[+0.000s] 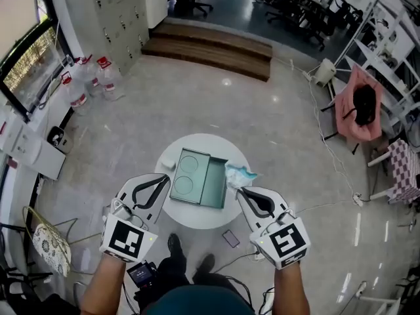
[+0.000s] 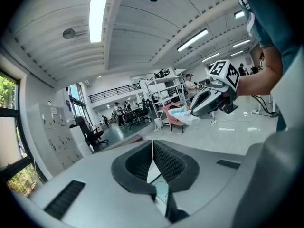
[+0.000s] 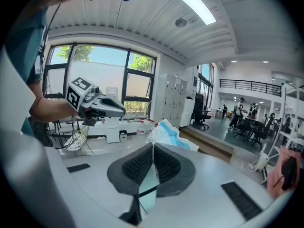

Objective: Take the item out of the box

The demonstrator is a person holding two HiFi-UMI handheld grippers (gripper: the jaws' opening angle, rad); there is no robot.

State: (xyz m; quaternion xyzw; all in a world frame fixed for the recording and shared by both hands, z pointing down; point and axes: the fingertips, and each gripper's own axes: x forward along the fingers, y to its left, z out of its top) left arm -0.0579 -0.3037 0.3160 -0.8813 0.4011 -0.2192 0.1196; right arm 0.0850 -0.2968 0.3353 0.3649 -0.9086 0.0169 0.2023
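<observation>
1. The left hand-held gripper (image 1: 164, 178) hovers over the left edge of the round white table (image 1: 197, 218). In its own view its jaws are pressed together with nothing between them, so it carries nothing.
2. The green box (image 1: 213, 186) lies open in the middle of the table, between the two grippers. Its left half shows two round hollows, and both look empty. The right half is plain and also looks bare. No gripper touches the box.
3. The item (image 1: 237, 174) is a small crumpled white and blue packet. It hangs just past the box's right edge, above the table and not inside the box.
4. The right hand-held gripper (image 1: 240, 190) pinches that packet at its tip. In its own view the jaws are closed tight, and the packet (image 3: 166, 134) sticks out beyond them. The left gripper view shows the same hold from the side, with the packet (image 2: 183, 114) at the nose of the right gripper (image 2: 192, 112).
5. The main step looks done, since the packet is free of the box and in a firm hold. I judge that what is left is to set it down on the table beside the box and let go. A thin, soft packet held only by an edge could slip, so a gentle lowering seems wise.
</observation>
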